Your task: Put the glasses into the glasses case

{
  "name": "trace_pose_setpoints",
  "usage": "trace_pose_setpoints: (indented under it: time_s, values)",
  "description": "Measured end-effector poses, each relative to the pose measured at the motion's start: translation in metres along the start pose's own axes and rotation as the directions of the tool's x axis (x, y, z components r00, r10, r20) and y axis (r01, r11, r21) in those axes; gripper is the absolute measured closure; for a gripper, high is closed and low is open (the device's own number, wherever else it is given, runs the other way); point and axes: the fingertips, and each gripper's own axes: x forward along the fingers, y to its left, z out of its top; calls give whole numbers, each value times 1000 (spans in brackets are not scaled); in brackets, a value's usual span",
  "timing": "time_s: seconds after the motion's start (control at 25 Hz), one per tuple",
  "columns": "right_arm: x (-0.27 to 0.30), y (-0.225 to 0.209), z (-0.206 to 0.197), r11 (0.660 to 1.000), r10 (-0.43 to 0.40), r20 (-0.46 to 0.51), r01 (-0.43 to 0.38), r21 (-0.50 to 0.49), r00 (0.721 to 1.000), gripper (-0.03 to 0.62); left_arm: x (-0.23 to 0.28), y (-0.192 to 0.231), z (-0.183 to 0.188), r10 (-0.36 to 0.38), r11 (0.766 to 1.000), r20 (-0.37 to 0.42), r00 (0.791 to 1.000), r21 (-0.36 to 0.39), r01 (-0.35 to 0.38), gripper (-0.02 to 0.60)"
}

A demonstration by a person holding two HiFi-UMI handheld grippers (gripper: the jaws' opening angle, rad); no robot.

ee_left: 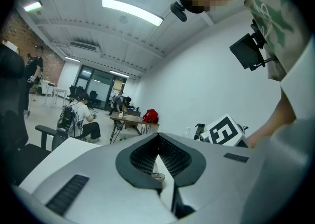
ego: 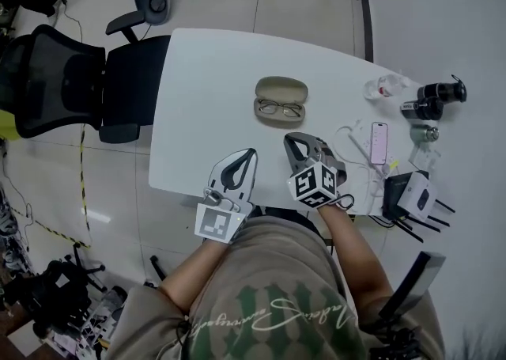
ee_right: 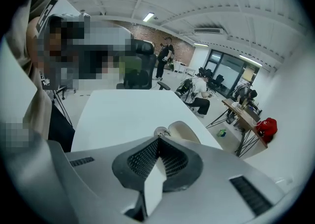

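Left gripper (ego: 250, 154): jaws clenched tip to tip on nothing, held near the bench (ego: 205, 73) edge, seemingly idle.
Right gripper (ego: 291, 141): jaws likewise pressed together, empty, pointed toward the case (ego: 258, 108).
Glasses (ego: 281, 110): lying in the open case, just ahead of the right jaws.
Lid (ego: 281, 87): up, so closing looks like what is left.
Hidden: in the right gripper view only the case's rim peeks past the jaws, and the glasses are unseen there.

White table (ego: 205, 97) fills the middle, black chair (ego: 71, 81) sits at its left end. Right side is busy: 1 phone (ego: 379, 142) lying flat, router (ego: 415, 195) nearer the edge, black camera (ego: 433, 100) and crumpled plastic (ego: 385, 85) farther back.
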Motion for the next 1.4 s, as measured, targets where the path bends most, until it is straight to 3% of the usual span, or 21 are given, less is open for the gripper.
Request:
trace_pose_setpoints:
  time_s: [0.32, 0.44, 0.76, 0.96, 1.4]
  values:
    - [-20, -2, -6, 998, -35, 68, 32, 45, 997, 582, -4, -21, -11, -19, 1000, -8, 1000, 10, 19, 577]
    - [-27, 0, -7, 999, -35, 82, 31, 40, 996, 582, -7, -27, -5, -4, 1000, 15, 1000, 18, 4, 577]
    - [-43, 7, -18, 998, -42, 95, 37, 49, 995, 582, -22, -41, -15, 33, 999, -32, 999, 25, -32, 577]
    - [-55, 12, -24, 998, -62, 122, 58, 36, 991, 582, -26, -52, -8, 50, 998, 25, 998, 33, -51, 577]
    - [-82, 20, -36, 994, -77, 194, 60, 94, 978, 583, -34, -79, -12, 81, 994, 28, 996, 71, -82, 577]
